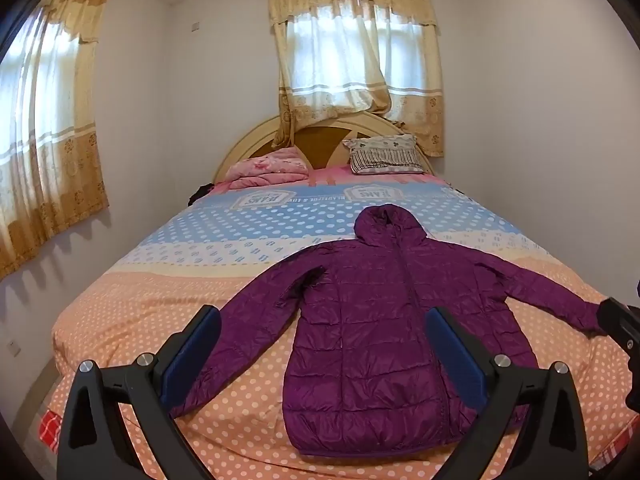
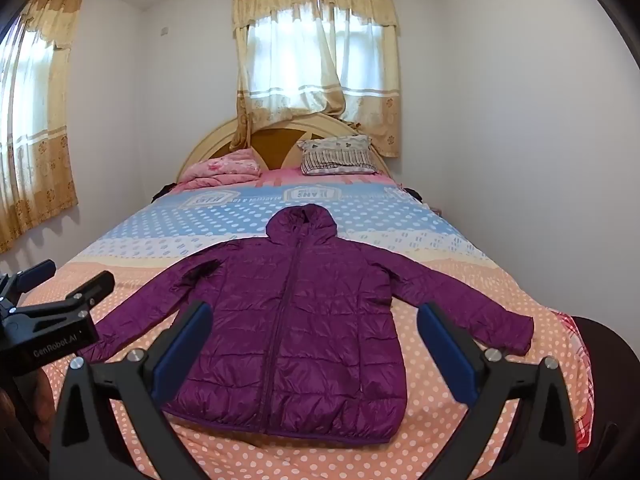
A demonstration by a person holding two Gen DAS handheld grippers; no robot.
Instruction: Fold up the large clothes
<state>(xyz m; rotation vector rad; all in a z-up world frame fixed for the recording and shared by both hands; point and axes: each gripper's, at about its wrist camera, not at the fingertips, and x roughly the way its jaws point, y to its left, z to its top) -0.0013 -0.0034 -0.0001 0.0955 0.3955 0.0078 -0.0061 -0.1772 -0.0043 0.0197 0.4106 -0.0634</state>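
1. Hovering at 6 o'clock, left gripper (image 1: 322, 340) and right gripper (image 2: 312, 336) both have fingers spread, holding nothing.
2. Purple jacket (image 2: 296, 312) lies flat, unfolded on the bed (image 2: 440, 280).
3. Looks like pre-fold; next probably grab sleeves at 3 and 9.

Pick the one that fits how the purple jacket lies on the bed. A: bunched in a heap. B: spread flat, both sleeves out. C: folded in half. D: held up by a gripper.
B: the purple jacket lies flat on the bed, sleeves out to each side.
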